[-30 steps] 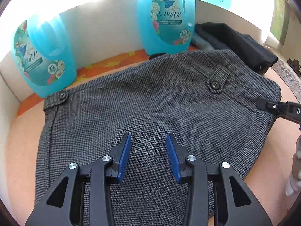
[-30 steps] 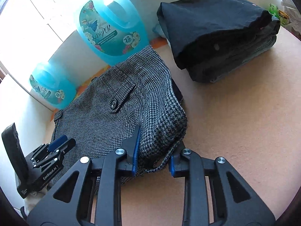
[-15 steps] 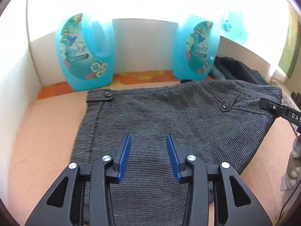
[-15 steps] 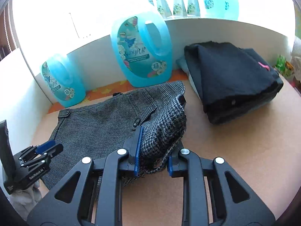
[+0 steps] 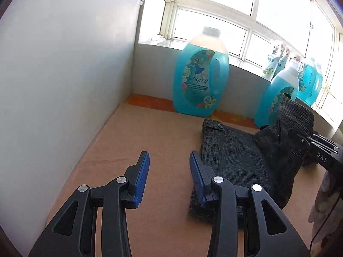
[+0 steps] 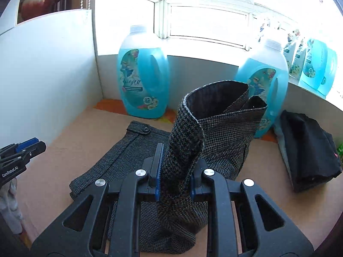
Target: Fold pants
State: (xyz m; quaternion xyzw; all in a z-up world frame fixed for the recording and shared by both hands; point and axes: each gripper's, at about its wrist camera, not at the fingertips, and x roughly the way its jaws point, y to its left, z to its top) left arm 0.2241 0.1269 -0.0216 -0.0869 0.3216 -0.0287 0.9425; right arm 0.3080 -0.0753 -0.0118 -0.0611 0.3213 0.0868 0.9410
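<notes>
the brown table (image 5: 133,141) is carrying everything, with a white partition wall (image 5: 64,75) standing along its left edge and a low sill wall running along its far edge. the grey houndstooth pants (image 6: 120,160) are lying toward the middle of the surface, the buttoned waistband sitting near the far edge, while one part of the cloth is rising in a tall hollow fold (image 6: 216,115) that is blocking the view of the lower part of the right-hand bottle. a stack of dark folded clothes (image 6: 308,150) is resting near the table's right edge, well apart from the pants. two big blue detergent bottles are standing against the far edge: one (image 6: 142,79) behind the waistband, the other (image 6: 263,81) behind the lifted fold. more blue bottles (image 6: 315,68) are lining the window sill toward the far right corner. the right gripper (image 6: 174,169) is pinching a bunched strip of the pants between its blue pads, holding it up off the surface. the left gripper (image 5: 169,171) is hanging over bare table just left of the pants, its jaws standing wide apart with nothing between them.
</notes>
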